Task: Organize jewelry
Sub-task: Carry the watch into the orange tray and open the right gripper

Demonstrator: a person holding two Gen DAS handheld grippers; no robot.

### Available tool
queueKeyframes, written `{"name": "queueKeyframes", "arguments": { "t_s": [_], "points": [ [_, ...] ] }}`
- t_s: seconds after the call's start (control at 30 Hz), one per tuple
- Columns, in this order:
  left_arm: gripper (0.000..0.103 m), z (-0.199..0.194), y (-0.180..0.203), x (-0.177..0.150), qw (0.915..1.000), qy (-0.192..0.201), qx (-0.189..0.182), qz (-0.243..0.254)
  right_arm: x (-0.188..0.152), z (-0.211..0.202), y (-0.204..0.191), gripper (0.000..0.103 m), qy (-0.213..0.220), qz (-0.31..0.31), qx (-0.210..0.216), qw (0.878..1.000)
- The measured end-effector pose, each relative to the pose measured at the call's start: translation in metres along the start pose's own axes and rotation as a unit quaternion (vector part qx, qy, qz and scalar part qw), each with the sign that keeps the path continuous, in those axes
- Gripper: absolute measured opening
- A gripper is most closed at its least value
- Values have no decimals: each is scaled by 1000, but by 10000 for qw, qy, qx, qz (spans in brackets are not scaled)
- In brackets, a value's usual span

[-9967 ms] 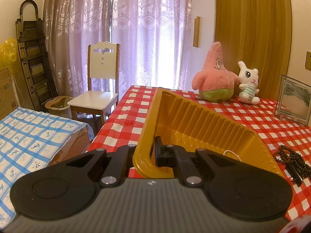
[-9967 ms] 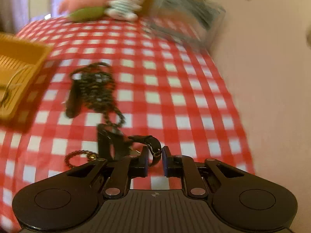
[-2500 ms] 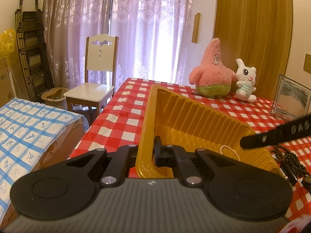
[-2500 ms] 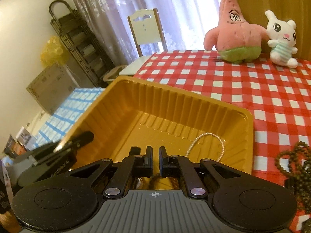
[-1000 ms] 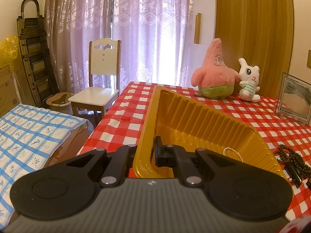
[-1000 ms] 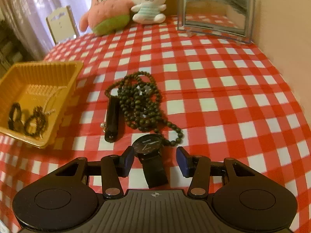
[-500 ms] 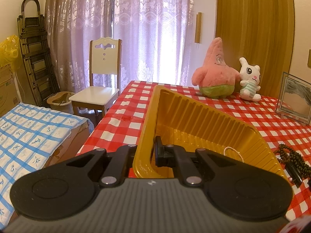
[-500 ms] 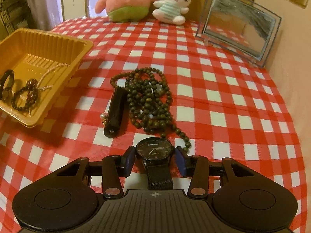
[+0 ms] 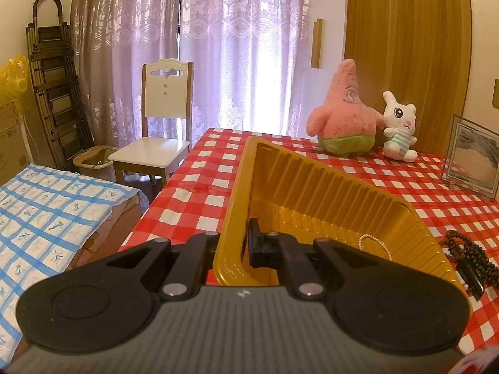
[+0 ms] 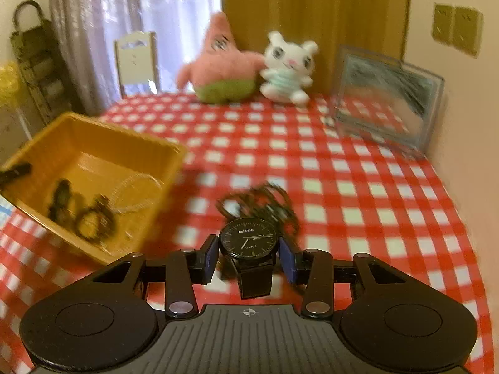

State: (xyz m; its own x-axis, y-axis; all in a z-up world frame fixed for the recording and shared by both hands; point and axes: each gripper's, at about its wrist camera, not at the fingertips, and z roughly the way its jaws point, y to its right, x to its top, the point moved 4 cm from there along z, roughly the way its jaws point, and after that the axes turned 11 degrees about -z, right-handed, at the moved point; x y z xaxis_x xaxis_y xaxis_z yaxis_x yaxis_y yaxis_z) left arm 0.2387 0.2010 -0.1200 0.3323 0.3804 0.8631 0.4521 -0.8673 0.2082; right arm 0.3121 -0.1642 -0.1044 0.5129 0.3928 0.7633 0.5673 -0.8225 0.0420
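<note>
We clamp the tray (image 9: 327, 193) wall with our left gripper (image 9: 240, 246), one finger inside, one outside. Our right gripper (image 10: 248, 254) is closing its jaws on the watch (image 10: 248, 240), both pads against the case, strap hanging toward 6 o'clock, clear of the cloth (image 10: 358, 187). In the right wrist view the tray sits at 9 o'clock, bracelets (image 10: 90, 218) and a pearl strand (image 10: 137, 190) inside; the bead necklace (image 10: 265, 202) lies just beyond the watch.

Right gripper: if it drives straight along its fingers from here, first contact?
Probably the dark bead necklace on the checked tablecloth, just past the watch between the closing right gripper jaws. Blur makes depth uncertain.
</note>
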Motion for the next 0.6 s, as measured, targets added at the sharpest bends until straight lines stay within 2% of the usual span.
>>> {"name": "queueKeyframes", "arguments": {
  "t_s": [0.3, 0.5, 0.6],
  "points": [
    [6, 3, 2, -2, 10000, -18, -23, -1, 56, 18, -59, 42, 560, -144, 805, 9951],
    [6, 5, 2, -3, 10000, -31, -26, -49, 70, 59, -113, 42, 446, -196, 1455, 9882],
    [6, 7, 1, -3, 9999, -47, -40, -86, 70, 77, -133, 42, 393, -185, 1637, 9855]
  ]
}}
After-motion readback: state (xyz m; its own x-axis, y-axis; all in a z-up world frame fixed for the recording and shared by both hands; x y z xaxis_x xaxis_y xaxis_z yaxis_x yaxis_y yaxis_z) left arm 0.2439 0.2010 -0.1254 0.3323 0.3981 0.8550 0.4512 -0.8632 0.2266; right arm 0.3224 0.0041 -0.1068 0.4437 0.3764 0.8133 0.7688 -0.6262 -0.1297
